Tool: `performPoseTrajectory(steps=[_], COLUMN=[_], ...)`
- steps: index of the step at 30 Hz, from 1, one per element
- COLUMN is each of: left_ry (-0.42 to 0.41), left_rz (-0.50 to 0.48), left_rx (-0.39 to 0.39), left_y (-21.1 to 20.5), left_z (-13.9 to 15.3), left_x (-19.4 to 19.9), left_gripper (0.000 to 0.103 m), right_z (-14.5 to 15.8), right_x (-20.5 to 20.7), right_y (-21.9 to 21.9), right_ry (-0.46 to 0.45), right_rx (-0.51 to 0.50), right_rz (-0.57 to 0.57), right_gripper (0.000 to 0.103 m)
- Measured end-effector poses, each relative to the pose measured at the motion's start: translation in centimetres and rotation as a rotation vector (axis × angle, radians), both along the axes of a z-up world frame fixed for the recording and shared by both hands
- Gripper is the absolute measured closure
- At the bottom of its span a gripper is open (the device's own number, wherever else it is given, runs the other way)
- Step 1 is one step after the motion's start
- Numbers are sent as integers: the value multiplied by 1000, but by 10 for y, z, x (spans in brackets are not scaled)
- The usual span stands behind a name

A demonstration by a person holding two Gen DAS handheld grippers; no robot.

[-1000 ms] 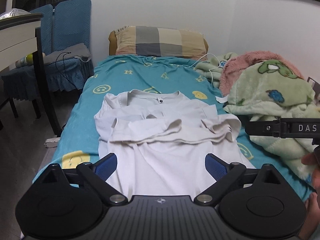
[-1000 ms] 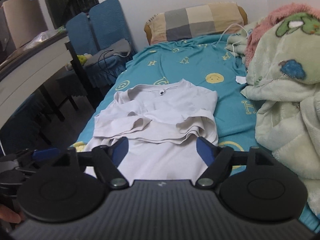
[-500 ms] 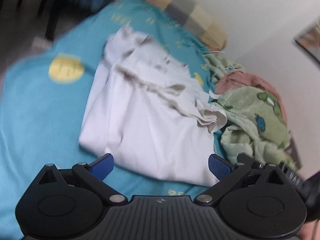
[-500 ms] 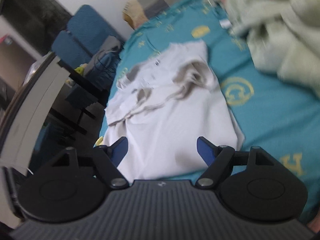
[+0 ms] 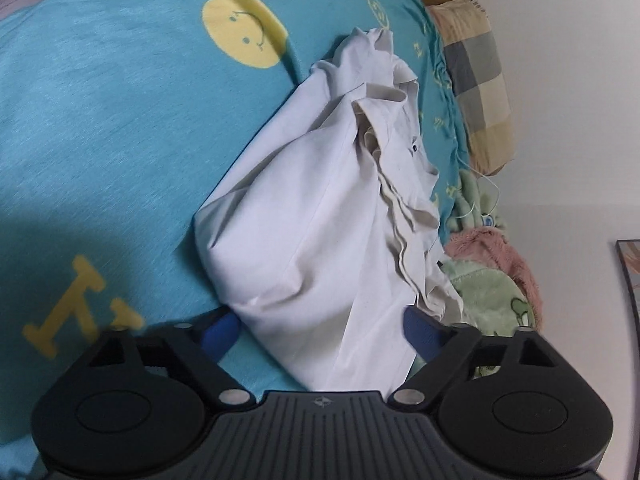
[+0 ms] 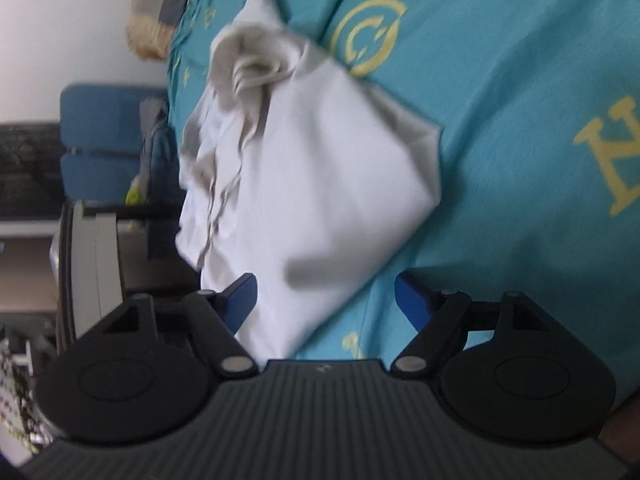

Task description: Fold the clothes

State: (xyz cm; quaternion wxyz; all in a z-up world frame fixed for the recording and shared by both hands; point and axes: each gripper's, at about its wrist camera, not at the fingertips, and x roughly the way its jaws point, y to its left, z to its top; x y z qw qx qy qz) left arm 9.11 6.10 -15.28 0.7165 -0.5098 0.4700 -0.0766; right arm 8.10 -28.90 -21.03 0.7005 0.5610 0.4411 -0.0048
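Now both claws close around the shirt's (image 5: 320, 240) hem corners, left claw (image 5: 320, 330) and right claw (image 6: 324, 296), neither yet pinching; next likely a firm pinch, then lift toward the collar.

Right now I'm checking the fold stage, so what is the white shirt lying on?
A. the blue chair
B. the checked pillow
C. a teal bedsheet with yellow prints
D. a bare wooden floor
C: the white shirt lies spread on the teal bedsheet, whose yellow smiley and letter prints show around it.
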Motion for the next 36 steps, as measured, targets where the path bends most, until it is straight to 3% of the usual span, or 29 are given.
performPoseTrajectory(steps=[2,4,5,7,11,17,24,29,32,36], left_ry=[-4,-6,-16,-45,-128,-289,-328,-269,-266,-281], left_rz=[16,34,39,34,18,16,19,27,36,46], left_rx=[20,36,42,66,95,166,163,137,137,142], left_y=[1,3,3,1,3,-1,2,8,10,8], left_z=[-1,-2,-1,3,33,108,175,192,201,208], left_x=[2,4,5,9,6,-25,-90,-147,-157,-130], left_gripper=[37,57,68,78,89,92,92,92,92,91], right_z=[-1,0,1,5,33,81,144,164,169,174], right_x=[3,6,7,7,9,4,-63,-119,-124,-94], right_y=[-3,-3,-2,-1,2,-7,-4,-2,-2,-6], right_ry=[-4,-2,-4,-31,-128,-210,-294,-320,-324,-332], right_rx=[-13,-42,-55,-56,-76,-60,-130,-138,-136,-131], right_rz=[-43,-55,-49,-47,-39,-15,11,-6,-6,-23], right_gripper=[44,78,84,91,93,94,94,94,94,94])
